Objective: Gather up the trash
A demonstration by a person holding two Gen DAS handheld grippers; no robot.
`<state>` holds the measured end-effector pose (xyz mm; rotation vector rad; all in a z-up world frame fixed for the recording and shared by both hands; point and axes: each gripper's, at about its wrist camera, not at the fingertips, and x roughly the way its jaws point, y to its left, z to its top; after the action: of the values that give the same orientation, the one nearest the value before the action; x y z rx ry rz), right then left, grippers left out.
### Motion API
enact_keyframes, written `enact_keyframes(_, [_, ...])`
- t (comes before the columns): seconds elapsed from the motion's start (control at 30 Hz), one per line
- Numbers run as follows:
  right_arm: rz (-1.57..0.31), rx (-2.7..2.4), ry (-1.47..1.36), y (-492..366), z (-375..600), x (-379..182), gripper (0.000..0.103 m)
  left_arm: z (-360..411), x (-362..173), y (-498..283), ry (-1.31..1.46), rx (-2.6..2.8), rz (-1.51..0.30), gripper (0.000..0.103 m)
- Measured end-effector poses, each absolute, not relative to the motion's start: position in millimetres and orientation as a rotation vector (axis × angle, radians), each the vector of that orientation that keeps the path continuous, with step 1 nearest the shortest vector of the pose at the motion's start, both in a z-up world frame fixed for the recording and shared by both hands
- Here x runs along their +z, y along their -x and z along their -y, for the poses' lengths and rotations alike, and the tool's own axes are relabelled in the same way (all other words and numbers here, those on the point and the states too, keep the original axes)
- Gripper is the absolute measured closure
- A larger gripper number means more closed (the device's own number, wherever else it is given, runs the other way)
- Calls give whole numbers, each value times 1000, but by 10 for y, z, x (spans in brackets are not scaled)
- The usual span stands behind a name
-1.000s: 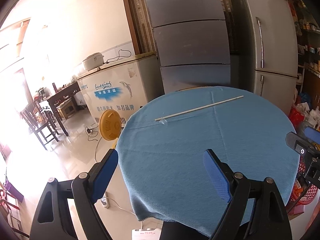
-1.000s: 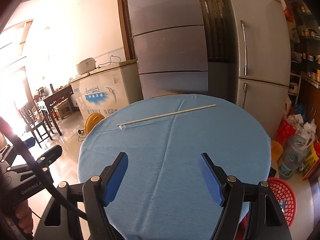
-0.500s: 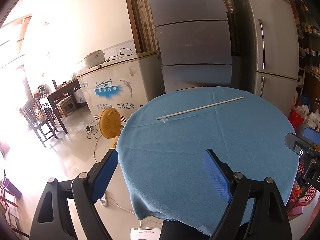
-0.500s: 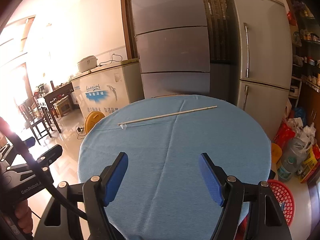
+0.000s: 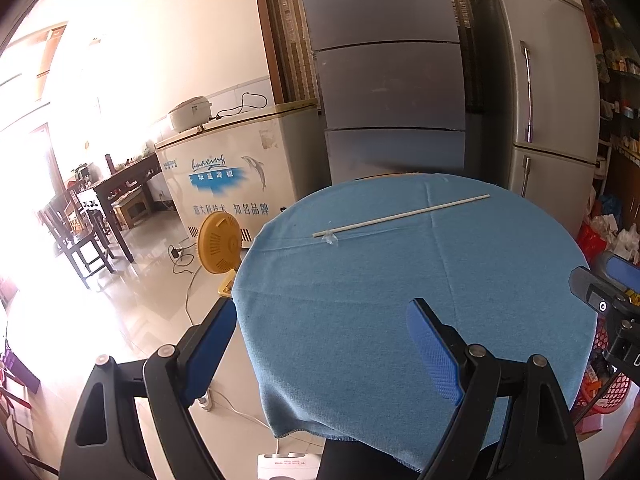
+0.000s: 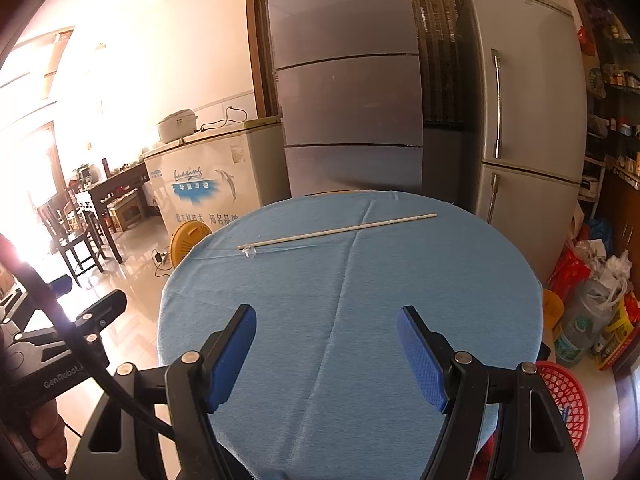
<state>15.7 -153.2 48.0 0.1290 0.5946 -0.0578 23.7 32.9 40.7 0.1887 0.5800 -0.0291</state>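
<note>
Still unchanged: left gripper (image 5: 320, 344) and right gripper (image 6: 326, 346) hover wide, empty, at six o'clock; thin white stick (image 6: 338, 231) with clear scrap (image 6: 249, 252) waits near twelve o'clock on the blue tablecloth (image 6: 440, 300).

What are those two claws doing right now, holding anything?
Left claw: open, holding nothing.
Right claw: open, holding nothing.
</note>
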Motion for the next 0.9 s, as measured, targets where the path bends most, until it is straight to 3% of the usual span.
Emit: enact_keyframes(0.9, [-608,-66,-127,-161,1526,441,27,-353,368,-231,-184,-27,-596,16])
